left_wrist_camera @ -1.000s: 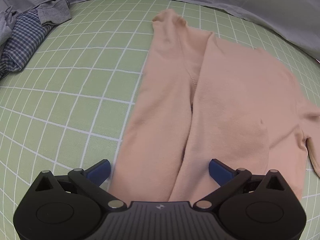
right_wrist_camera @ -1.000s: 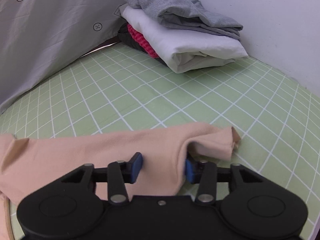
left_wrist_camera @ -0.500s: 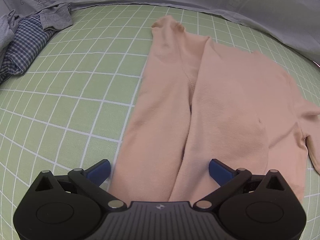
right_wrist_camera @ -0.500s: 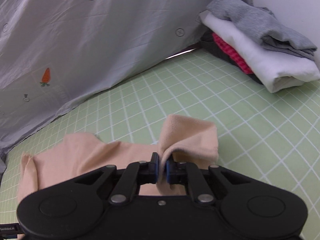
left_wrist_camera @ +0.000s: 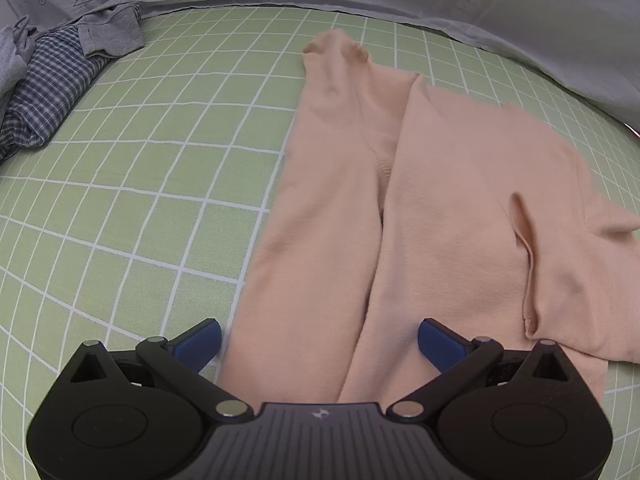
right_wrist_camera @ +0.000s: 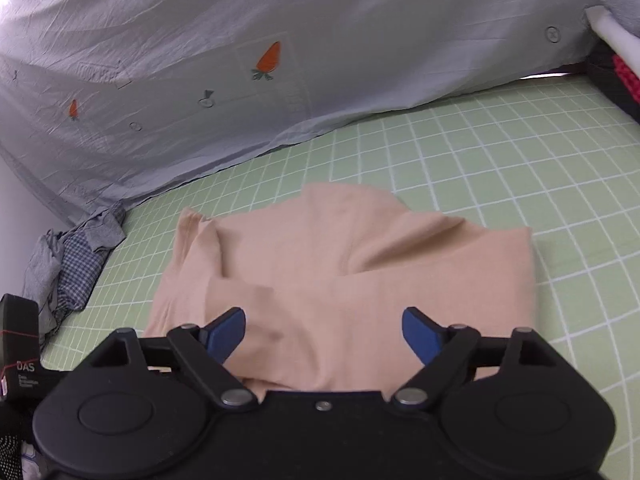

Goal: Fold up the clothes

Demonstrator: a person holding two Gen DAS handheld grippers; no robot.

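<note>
A peach long-sleeved top (left_wrist_camera: 440,208) lies on the green checked sheet (left_wrist_camera: 140,200). One sleeve (left_wrist_camera: 340,128) runs folded along its left side, and a second sleeve (left_wrist_camera: 560,264) lies folded in over the right side. My left gripper (left_wrist_camera: 319,342) hangs open just above the hem. In the right wrist view the same top (right_wrist_camera: 360,264) lies below my right gripper (right_wrist_camera: 324,332), whose jaws are opening wide with the cloth under them and nothing pinched between the blue pads.
A crumpled blue checked shirt and grey garment (left_wrist_camera: 52,92) lie at the far left. A grey carrot-print sheet (right_wrist_camera: 240,80) hangs along the back. A pile of folded clothes (right_wrist_camera: 616,40) sits at the far right. A black device (right_wrist_camera: 18,344) shows at the left edge.
My right gripper closed on the right sleeve, carried it leftward over the top, then let it go and spread its jaws. The sleeve now lies folded in. My left gripper stayed still.
</note>
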